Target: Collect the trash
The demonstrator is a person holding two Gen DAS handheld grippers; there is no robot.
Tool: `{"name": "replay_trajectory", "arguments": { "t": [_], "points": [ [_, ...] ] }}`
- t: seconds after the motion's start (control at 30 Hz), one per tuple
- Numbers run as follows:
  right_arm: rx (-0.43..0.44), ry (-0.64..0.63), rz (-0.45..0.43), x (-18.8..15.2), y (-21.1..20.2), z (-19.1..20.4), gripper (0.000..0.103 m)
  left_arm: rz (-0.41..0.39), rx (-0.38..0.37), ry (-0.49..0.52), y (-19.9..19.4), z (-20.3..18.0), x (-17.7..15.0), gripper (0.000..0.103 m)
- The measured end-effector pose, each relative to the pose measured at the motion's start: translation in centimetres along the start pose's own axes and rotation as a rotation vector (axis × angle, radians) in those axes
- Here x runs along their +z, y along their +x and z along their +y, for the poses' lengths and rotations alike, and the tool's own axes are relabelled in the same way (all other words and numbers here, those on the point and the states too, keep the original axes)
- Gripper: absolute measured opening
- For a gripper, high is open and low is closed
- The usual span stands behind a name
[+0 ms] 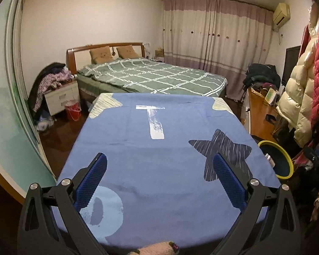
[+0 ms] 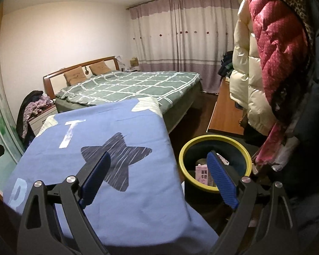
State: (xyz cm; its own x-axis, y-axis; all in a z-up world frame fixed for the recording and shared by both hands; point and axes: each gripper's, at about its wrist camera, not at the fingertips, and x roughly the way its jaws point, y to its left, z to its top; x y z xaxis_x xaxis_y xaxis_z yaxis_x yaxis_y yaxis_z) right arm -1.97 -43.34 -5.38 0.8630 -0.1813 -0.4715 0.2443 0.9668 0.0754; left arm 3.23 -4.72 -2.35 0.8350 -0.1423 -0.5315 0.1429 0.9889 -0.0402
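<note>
Left gripper (image 1: 159, 165) and right gripper (image 2: 158, 163) both hung spread wide, holding nothing, over the blue cloth (image 1: 159, 148); pink carton (image 2: 202, 173) (trash) sat inside the yellow-rimmed bin (image 2: 181, 159).

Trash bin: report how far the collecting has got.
Done: the bin beside the table holds a pink carton and other items. The blue tablecloth shows no trash. In hand: nothing; the left gripper and right gripper are open and empty. Left: no trash shows outside the bin, so collecting looks about finished.
</note>
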Motion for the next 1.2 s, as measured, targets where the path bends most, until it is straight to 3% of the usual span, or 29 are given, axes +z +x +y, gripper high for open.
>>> {"name": "replay_trajectory", "arguments": {
  "t": [0.13, 1.2],
  "points": [
    [0.001, 0.0, -0.002, 0.08, -0.14, 0.2, 0.089, -0.025, 0.036, 0.019, -1.06, -0.62, -0.11, 0.098],
    [0.016, -0.011, 0.013, -0.14, 0.42, 0.89, 0.089, -0.002, 0.036, 0.028, -0.59, -0.95, 0.11, 0.098]
  ]
}}
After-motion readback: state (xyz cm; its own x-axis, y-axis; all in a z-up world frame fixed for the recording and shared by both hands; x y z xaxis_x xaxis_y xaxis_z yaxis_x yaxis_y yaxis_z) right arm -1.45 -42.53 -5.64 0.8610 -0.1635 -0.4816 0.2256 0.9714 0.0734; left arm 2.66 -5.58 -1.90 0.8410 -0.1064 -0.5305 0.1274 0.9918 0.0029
